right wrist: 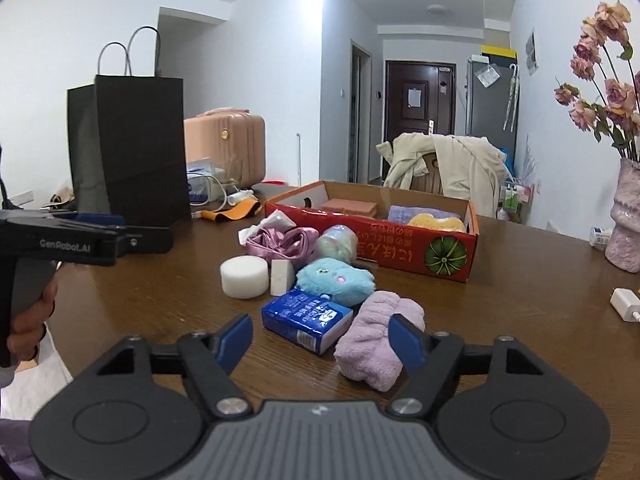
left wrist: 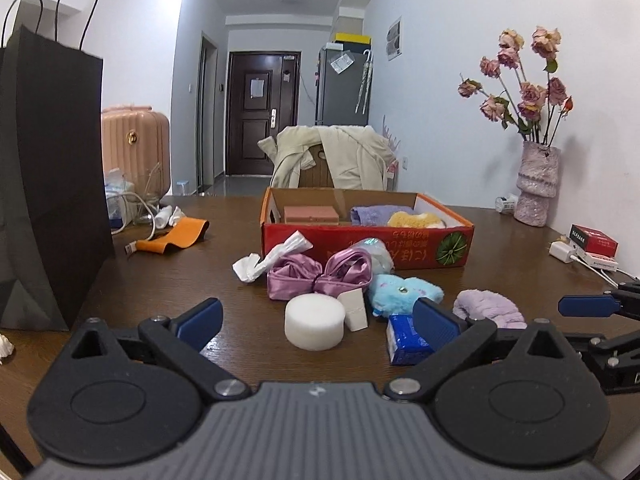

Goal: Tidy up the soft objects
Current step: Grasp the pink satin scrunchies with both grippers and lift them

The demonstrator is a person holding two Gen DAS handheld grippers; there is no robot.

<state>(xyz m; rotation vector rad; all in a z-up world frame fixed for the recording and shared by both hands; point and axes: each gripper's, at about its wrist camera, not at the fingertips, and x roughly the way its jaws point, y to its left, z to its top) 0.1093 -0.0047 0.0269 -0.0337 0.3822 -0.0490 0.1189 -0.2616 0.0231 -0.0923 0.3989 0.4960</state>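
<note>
Jaws: left gripper (left wrist: 316, 322) spread fully wide, nothing between the pads, tilted slightly down toward the table (left wrist: 160, 280); right gripper (right wrist: 322, 340) parted less widely, also empty, its right fingertip (right wrist: 406, 338) in front of the lilac towel roll (right wrist: 378, 346), contact not discernible. Neither holds anything. In the right wrist view a hand (right wrist: 28, 320) at 9 o'clock grips the left gripper's handle, body level. Near items, right wrist view: blue tissue pack (right wrist: 306, 320) at 12 o'clock just ahead of the jaws, touching the lilac towel roll at 1 o'clock. Next: white foam cylinder (right wrist: 244, 278) at 11 o'clock, white wedge sponge (right wrist: 281, 277) beside it, blue plush toy (right wrist: 340, 280) behind the pack. Further: pink satin pouch (right wrist: 282, 242), crumpled white cloth (right wrist: 260, 226), clear bundle (right wrist: 340, 242). Beyond, red cardboard box (right wrist: 400, 250) at 12 to 1 o'clock, holding a pink block (right wrist: 350, 206), purple towel (right wrist: 404, 214) and yellow sponge (right wrist: 438, 222). Far: black paper bag (right wrist: 128, 148) at 10 o'clock, flower vase (right wrist: 626, 220) at 2 o'clock.
</note>
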